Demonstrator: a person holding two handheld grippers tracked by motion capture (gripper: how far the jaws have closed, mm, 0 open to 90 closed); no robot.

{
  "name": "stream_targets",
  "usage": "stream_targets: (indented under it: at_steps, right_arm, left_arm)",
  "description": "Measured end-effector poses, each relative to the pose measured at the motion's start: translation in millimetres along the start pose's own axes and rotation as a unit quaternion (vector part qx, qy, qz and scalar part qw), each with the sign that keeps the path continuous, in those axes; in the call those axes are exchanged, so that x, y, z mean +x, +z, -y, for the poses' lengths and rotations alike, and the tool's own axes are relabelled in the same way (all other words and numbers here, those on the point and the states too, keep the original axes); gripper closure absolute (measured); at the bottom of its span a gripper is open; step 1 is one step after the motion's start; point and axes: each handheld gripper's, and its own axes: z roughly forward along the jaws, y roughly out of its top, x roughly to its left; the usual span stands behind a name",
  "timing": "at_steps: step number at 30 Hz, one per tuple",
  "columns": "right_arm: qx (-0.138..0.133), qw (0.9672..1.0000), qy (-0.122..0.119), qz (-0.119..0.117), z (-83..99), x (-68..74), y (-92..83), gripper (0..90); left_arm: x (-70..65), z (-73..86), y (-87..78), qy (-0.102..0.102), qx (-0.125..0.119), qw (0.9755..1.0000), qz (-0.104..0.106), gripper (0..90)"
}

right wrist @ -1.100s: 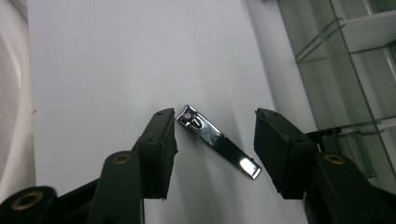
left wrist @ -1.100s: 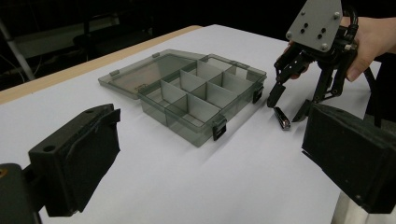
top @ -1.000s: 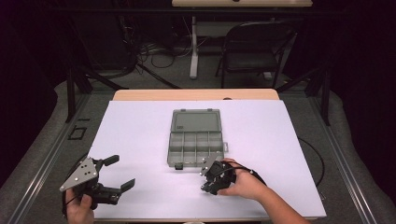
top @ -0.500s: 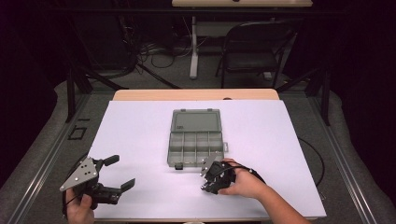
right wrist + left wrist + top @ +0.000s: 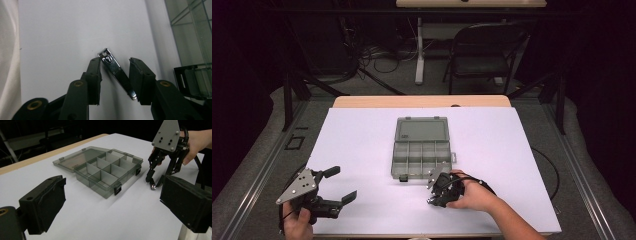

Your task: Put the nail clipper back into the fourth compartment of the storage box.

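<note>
A small chrome nail clipper [image 5: 117,72] lies slantwise on the white table sheet [image 5: 362,135], just in front of an open grey compartment box [image 5: 422,150]. My right gripper [image 5: 115,62] points down over the clipper and its jaws have just been closing. The clipper is between the pads, which stand close at its two ends, and it still rests on the sheet. In the left gripper view the right gripper [image 5: 154,182] hangs beside the box [image 5: 105,170]. My left gripper [image 5: 342,184] is open near the table's front left, nothing between its jaws, which have just been closing a little.
The box's lid lies flat toward the far side, and a black latch [image 5: 187,80] sticks out close to my right gripper. A folding chair [image 5: 487,55] and cables stand beyond the table's far edge. White sheet spreads between the two grippers.
</note>
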Motion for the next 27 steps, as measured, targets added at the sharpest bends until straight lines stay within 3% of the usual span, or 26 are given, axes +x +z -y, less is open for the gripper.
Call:
stream_targets:
  at_steps: [6,12,27]
  right_arm:
    - [0.003,1.0,0.006,0.003,-0.3,0.3,-0.4,67.8]
    - [0.006,1.0,-0.004,0.0,-1.0,3.2,-0.5,75.9]
    - [0.014,0.9999,-0.008,-0.004,-2.8,4.5,-0.2,80.0]
  left_arm:
    - [0.4,-0.1,0.3,-0.001,0.0,1.0,0.0,6.0]
    - [0.6,0.1,0.7,-0.002,0.002,1.0,-0.001,6.4]
    - [1.0,0.0,0.0,-0.003,0.004,1.0,-0.002,6.8]
